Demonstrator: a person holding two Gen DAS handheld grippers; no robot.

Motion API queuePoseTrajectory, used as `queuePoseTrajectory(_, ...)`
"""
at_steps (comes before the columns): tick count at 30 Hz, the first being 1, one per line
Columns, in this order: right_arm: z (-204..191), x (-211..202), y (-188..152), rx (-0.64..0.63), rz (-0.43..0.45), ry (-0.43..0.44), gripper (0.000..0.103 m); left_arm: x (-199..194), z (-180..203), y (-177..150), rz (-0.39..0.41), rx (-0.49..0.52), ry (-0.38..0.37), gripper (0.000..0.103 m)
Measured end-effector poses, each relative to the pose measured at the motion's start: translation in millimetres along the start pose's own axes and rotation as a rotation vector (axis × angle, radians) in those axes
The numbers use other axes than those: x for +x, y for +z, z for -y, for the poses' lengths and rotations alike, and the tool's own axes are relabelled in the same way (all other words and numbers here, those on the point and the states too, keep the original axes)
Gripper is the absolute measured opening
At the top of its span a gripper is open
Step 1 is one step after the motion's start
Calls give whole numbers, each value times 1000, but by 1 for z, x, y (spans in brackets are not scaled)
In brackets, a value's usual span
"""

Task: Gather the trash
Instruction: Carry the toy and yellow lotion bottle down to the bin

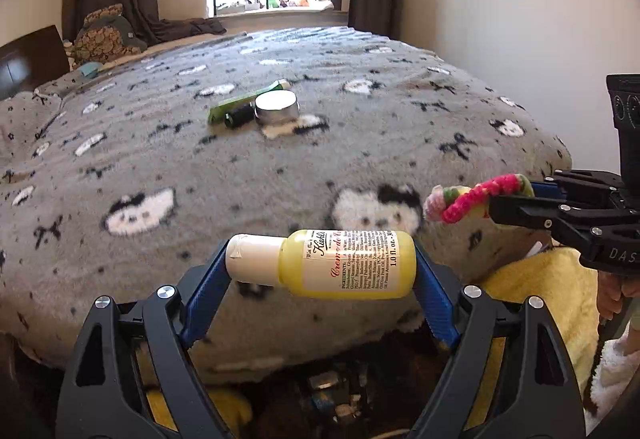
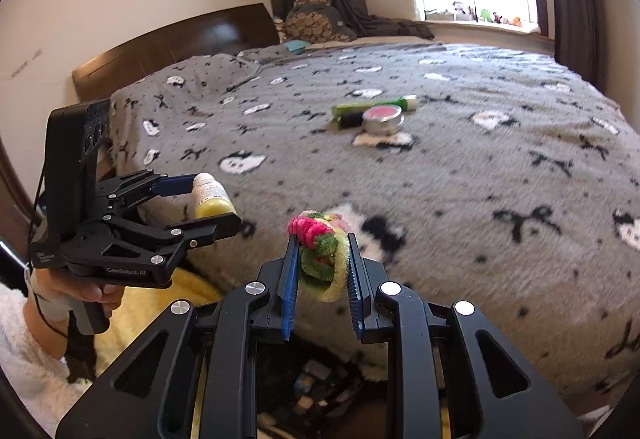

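From the left wrist camera, the left gripper (image 1: 322, 263) stands wide, its blue pads pressed on both ends of a small yellow lotion bottle (image 1: 344, 263) with a white cap, held crosswise above the near edge of the grey patterned blanket (image 1: 280, 179). Ahead of its fingers lie a green tube (image 1: 248, 99), a small black bottle (image 1: 239, 116) and a round silver tin (image 1: 277, 105), close together. To its right, the right gripper (image 1: 496, 199) carries a pink and green fuzzy ring (image 1: 476, 197). From the right wrist camera, the right gripper (image 2: 322, 263) is nearly closed, pinching that fuzzy ring (image 2: 322, 251); the left gripper (image 2: 208, 205) with the bottle (image 2: 210, 197) is to its left, the tin (image 2: 382, 118) and the tube (image 2: 372, 104) well ahead.
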State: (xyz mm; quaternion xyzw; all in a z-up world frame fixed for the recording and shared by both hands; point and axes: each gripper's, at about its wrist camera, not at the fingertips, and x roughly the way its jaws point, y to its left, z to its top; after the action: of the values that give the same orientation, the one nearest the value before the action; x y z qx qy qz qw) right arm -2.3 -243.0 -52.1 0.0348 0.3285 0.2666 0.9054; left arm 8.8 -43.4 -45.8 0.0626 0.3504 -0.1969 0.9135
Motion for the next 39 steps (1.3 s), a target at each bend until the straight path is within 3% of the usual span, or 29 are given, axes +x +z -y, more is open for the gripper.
queuePoseTrajectory(9, -13, 23, -48, 52, -118, 61, 23, 23, 3, -71, -140, -47, 3, 80)
queuePoseTrajectory(16, -21, 68, -85, 37, -265, -1, 23, 53, 0, -113, -243, -89, -6, 80)
queuePoseTrajectory(30, -9, 140, -128, 152, -474, -40, 23, 108, -13, -167, -432, -161, -41, 80)
queuePoseTrajectory(39, -2, 167, -142, 208, -546, -58, 26, 132, -12, -186, -539, -177, -69, 80)
